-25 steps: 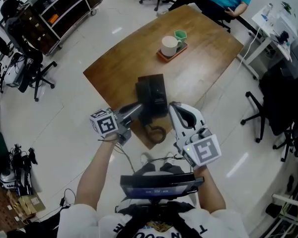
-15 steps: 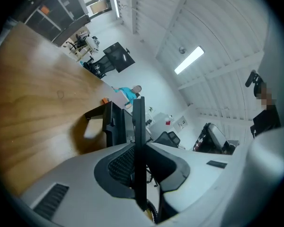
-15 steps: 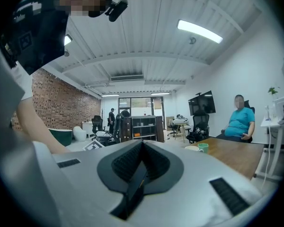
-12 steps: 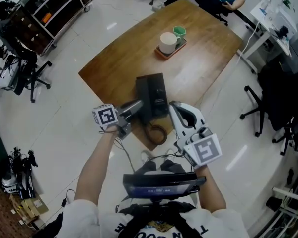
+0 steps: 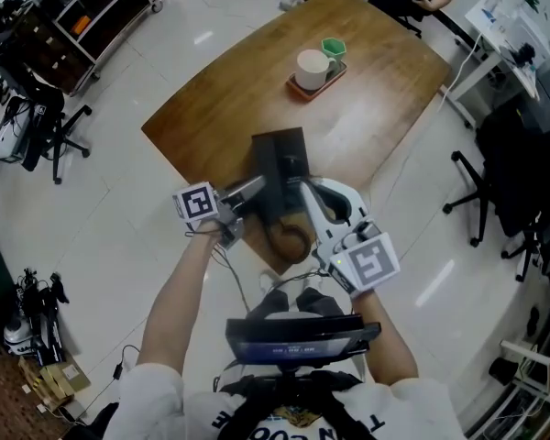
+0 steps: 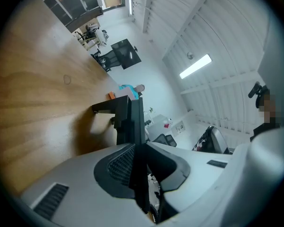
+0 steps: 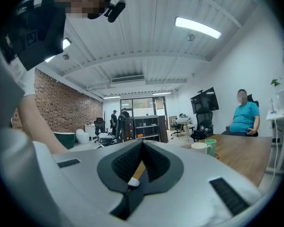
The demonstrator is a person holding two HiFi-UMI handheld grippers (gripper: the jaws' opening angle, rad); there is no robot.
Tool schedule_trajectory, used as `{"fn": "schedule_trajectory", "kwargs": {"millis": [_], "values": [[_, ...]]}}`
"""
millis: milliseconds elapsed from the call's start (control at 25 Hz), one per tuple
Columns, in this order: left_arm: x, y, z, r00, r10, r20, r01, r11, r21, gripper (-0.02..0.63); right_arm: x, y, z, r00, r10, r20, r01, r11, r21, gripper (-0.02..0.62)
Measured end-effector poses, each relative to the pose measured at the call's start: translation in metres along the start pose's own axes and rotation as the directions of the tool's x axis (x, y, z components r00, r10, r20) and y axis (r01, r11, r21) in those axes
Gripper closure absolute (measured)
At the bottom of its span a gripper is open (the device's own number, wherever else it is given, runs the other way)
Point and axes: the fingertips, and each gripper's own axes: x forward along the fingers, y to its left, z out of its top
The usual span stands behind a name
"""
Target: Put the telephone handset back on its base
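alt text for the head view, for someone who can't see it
Seen from above, a person's left gripper clamps the black telephone handset at its base on the near corner of a wooden table; the right gripper is beside it. A white mug and green cup sit on a tray farther back.

Black telephone handset [image 5: 267,180] and base [image 5: 294,152]; brown wood-grain table [image 5: 215,104]; white mug [image 5: 312,67]; green cup [image 5: 334,48]; orange-brown tray [image 5: 300,93].

Brightly lit from ceiling strip lights [image 7: 197,27], with glare on the glossy floor [image 5: 202,38] and table [image 5: 371,122], fisheye bending and dark corners in both gripper views.
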Motion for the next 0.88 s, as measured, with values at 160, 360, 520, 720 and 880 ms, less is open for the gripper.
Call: {"fn": "schedule_trajectory", "kwargs": {"millis": [160, 360, 520, 720, 880], "values": [[0.003, 0.009, -0.001, 1.000, 0.018, -0.024, -0.018, 1.000, 0.000, 0.535, 0.002, 0.001, -0.004, 1.000, 0.005, -0.012, -0.005, 1.000, 0.008, 0.592], [0.006, 0.010, 0.003, 1.000, 0.026, -0.015, -0.026, 0.999, 0.023, 0.546, 0.002, -0.003, -0.006, 1.000, 0.003, -0.024, -0.003, 1.000, 0.013, 0.592], [0.007, 0.012, 0.004, 1.000, 0.026, -0.010, -0.026, 0.999, 0.028, 0.541, 0.002, -0.004, -0.005, 1.000, 0.000, -0.017, 0.001, 0.999, 0.040, 0.592], [0.006, 0.013, 0.005, 0.999, 0.034, -0.009, -0.033, 0.997, 0.073, 0.472, 0.001, -0.004, -0.005, 1.000, 0.005, -0.012, -0.005, 0.999, 0.035, 0.592], [0.001, 0.012, 0.017, 0.998, 0.044, 0.034, -0.047, 0.995, 0.088, 0.471, 0.001, -0.003, -0.006, 1.000, 0.011, -0.015, -0.010, 1.000, 0.027, 0.592]]}}
